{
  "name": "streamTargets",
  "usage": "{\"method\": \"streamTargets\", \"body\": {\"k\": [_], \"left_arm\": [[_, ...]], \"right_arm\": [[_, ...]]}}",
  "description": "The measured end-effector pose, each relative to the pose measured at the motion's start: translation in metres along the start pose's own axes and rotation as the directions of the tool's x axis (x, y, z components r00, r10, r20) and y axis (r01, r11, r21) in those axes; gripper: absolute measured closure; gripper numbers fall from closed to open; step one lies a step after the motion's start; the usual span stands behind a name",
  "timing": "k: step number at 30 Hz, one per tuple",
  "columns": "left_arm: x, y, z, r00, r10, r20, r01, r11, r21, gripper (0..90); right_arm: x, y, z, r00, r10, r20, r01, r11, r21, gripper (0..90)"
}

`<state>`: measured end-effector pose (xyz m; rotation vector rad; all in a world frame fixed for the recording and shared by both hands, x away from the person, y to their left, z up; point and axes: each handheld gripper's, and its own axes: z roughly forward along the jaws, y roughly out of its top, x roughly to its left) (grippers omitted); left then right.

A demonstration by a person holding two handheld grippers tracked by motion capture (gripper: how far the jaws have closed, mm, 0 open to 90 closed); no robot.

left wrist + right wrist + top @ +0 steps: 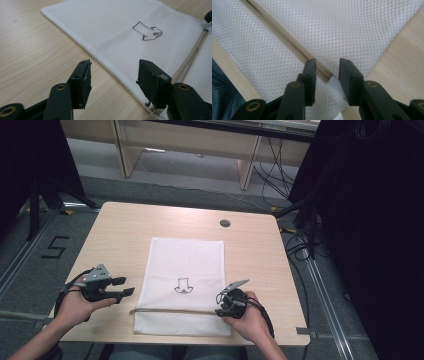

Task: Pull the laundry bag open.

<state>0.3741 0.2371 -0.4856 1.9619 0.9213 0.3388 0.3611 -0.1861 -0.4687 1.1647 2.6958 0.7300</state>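
Observation:
A white mesh cloth bag (185,265) lies flat on the middle of the wooden table (120,235). A small black outline drawing (183,286) marks it. A beige drawstring (170,311) runs across its near end. My left gripper (126,286) hovers just off the bag's left edge, open, with bare table and the cloth's edge (120,32) beyond its jaws. My right gripper (218,305) sits at the string's right end. In the right gripper view its jaws stand apart over the string's end (322,72) and the cloth (342,30), and its pads do not press on either.
A round cable hole (225,223) sits in the table's far right part. Black curtains hang on both sides, with cables (295,245) on the floor at the right. Legs of another desk (247,167) stand beyond the table.

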Motion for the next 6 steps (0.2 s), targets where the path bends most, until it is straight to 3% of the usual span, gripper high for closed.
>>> {"method": "streamTargets", "body": {"k": [6], "left_arm": [[0.003, 0.0012, 0.0017, 0.9998, 0.016, -0.008, -0.016, 0.9997, 0.02, 39.4]], "right_arm": [[-0.0003, 0.0004, 0.0028, 1.0, -0.002, 0.008, 0.002, 1.0, -0.01, 63.0]]}}
